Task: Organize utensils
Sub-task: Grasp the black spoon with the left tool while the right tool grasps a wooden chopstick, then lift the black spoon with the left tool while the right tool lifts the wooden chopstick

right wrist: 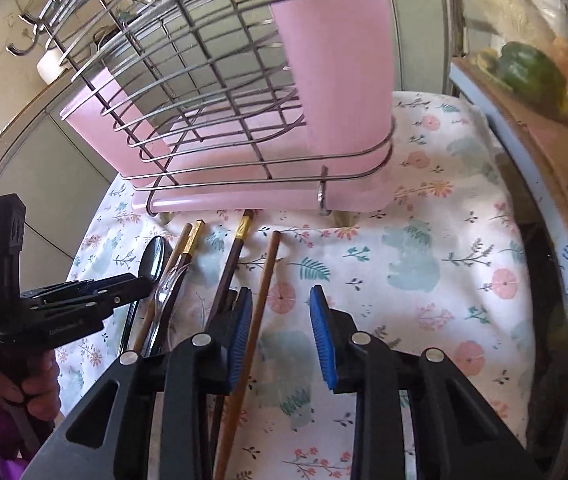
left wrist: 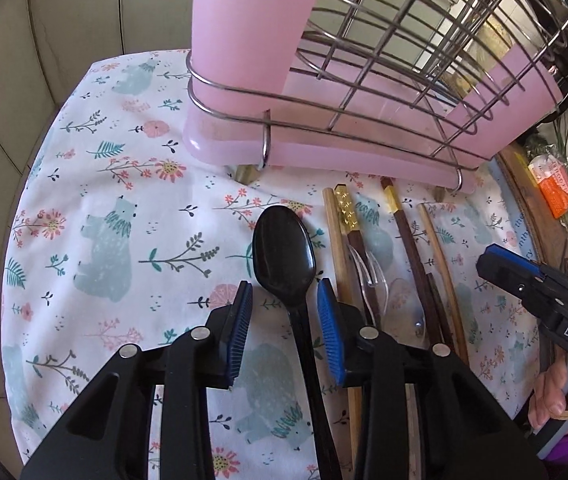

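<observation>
A black plastic spoon (left wrist: pixel 284 256) lies on the floral cloth (left wrist: pixel 124 208), its handle running between the open jaws of my left gripper (left wrist: pixel 284 316), which do not touch it. To its right lie several chopsticks (left wrist: pixel 407 248) and a clear plastic fork (left wrist: pixel 363 276). A wire utensil rack with pink holders (left wrist: pixel 284 80) stands behind them. My right gripper (right wrist: pixel 282 332) is open and empty over the cloth, just right of a light wooden chopstick (right wrist: pixel 264 288). The spoon also shows in the right wrist view (right wrist: pixel 152 260), as does the rack (right wrist: pixel 244 120).
A cardboard box (right wrist: pixel 555 200) runs along the right edge of the cloth, with a bagged vegetable (right wrist: pixel 523 60) on top. An orange packet (left wrist: pixel 555 188) lies at the far right. Tiled wall is behind and to the left.
</observation>
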`<action>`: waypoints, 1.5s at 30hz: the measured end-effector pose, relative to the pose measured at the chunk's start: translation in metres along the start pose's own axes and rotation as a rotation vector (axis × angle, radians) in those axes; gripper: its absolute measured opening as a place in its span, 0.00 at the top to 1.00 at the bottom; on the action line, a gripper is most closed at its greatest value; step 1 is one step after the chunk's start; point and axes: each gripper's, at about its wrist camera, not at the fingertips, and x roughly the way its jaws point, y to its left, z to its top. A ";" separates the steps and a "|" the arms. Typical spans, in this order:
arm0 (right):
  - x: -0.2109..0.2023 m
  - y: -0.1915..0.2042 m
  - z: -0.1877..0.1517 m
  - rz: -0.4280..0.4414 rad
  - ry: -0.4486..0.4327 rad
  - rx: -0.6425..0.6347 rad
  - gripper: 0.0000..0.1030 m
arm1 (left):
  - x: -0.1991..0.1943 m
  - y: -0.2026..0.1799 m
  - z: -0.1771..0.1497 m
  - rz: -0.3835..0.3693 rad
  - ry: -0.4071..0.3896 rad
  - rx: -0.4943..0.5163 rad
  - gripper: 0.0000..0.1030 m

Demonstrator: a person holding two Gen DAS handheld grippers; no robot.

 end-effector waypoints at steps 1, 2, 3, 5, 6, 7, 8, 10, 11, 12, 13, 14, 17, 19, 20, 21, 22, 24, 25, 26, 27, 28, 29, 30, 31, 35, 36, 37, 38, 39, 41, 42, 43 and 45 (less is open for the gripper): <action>0.005 0.002 0.001 -0.001 0.012 -0.001 0.71 | 0.000 0.000 0.000 0.006 -0.002 0.000 0.75; 0.010 0.004 0.002 -0.003 0.019 -0.002 0.71 | 0.001 0.001 0.001 0.004 0.000 -0.004 0.79; 0.016 0.006 0.002 -0.006 0.034 -0.001 0.71 | 0.001 0.002 0.001 -0.002 -0.001 -0.015 0.82; 0.026 0.007 0.003 -0.008 0.056 0.007 0.73 | 0.001 0.007 0.000 -0.011 0.000 -0.029 0.87; 0.032 0.007 0.003 -0.010 0.072 0.014 0.79 | -0.001 0.010 0.000 -0.014 0.001 -0.034 0.89; 0.035 0.005 0.002 -0.007 0.083 0.025 0.81 | -0.004 0.013 -0.001 -0.017 0.001 -0.039 0.89; 0.037 0.003 0.002 -0.005 0.083 0.033 0.85 | -0.006 0.016 -0.002 -0.019 0.000 -0.044 0.90; 0.036 0.001 0.002 -0.001 0.083 0.047 0.91 | -0.011 0.021 -0.003 -0.018 -0.003 -0.058 0.90; 0.034 -0.001 0.002 -0.007 0.082 0.049 0.92 | -0.012 0.023 -0.004 -0.019 -0.003 -0.066 0.90; 0.031 -0.003 0.002 -0.017 0.080 0.051 0.93 | -0.014 0.025 -0.004 -0.019 -0.003 -0.074 0.90; 0.028 -0.007 0.001 -0.030 0.077 0.054 0.93 | -0.015 0.026 -0.005 -0.018 -0.002 -0.079 0.90; 0.025 -0.011 0.000 -0.036 0.078 0.065 0.93 | -0.017 0.028 -0.005 -0.019 0.001 -0.084 0.90; 0.019 -0.024 -0.003 -0.056 0.087 0.105 0.93 | -0.017 0.032 -0.005 -0.026 0.031 -0.103 0.90; 0.020 -0.027 -0.003 -0.049 0.100 0.122 0.93 | -0.017 0.031 -0.004 -0.021 0.055 -0.089 0.90; 0.021 -0.028 -0.003 -0.047 0.102 0.125 0.93 | -0.017 0.029 -0.002 -0.018 0.066 -0.076 0.90; 0.022 -0.027 -0.003 -0.045 0.105 0.124 0.93 | -0.016 0.028 0.000 -0.021 0.086 -0.059 0.89; 0.023 -0.025 -0.003 -0.036 0.108 0.120 0.93 | -0.015 0.027 0.002 -0.025 0.108 -0.043 0.88; 0.024 -0.026 -0.002 -0.011 0.120 0.120 0.92 | -0.015 0.024 0.007 -0.032 0.148 -0.012 0.80; 0.021 -0.031 -0.002 -0.004 0.126 0.117 0.92 | -0.015 0.023 0.010 -0.038 0.168 0.004 0.78; 0.021 -0.030 0.000 0.001 0.132 0.110 0.91 | -0.014 0.022 0.013 -0.041 0.189 0.018 0.75; 0.022 -0.029 0.000 0.001 0.136 0.104 0.91 | -0.013 0.021 0.016 -0.045 0.213 0.032 0.74; 0.022 -0.029 0.002 0.002 0.142 0.097 0.90 | -0.011 0.019 0.019 -0.044 0.231 0.044 0.73; 0.022 -0.028 0.004 0.004 0.149 0.095 0.89 | -0.010 0.019 0.022 -0.042 0.246 0.054 0.73; 0.023 -0.029 0.005 0.009 0.158 0.095 0.88 | -0.008 0.018 0.026 -0.038 0.264 0.067 0.73; 0.024 -0.029 0.008 0.020 0.169 0.093 0.88 | -0.007 0.017 0.028 -0.032 0.277 0.080 0.73; 0.028 -0.032 0.015 0.011 0.204 0.079 0.88 | 0.004 0.010 0.033 0.012 0.321 0.157 0.73; 0.030 -0.031 0.017 0.007 0.206 0.072 0.88 | 0.005 0.007 0.033 0.026 0.323 0.179 0.73; 0.032 -0.031 0.019 -0.001 0.205 0.065 0.88 | 0.006 0.006 0.033 0.033 0.318 0.195 0.73; 0.033 -0.031 0.019 -0.002 0.207 0.063 0.88 | 0.006 0.003 0.032 0.040 0.314 0.210 0.73; 0.033 -0.034 0.019 0.000 0.206 0.066 0.89 | 0.005 0.001 0.032 0.041 0.308 0.219 0.78; 0.031 -0.035 0.018 0.016 0.191 0.070 0.93 | 0.001 0.003 0.030 0.039 0.291 0.214 0.87; 0.030 -0.036 0.017 0.030 0.183 0.075 0.93 | -0.001 0.004 0.029 0.035 0.282 0.203 0.88; 0.028 -0.038 0.015 0.037 0.176 0.080 0.93 | -0.004 0.005 0.027 0.026 0.273 0.190 0.89; 0.020 -0.041 0.012 0.052 0.149 0.091 0.93 | -0.014 0.013 0.022 0.000 0.251 0.160 0.90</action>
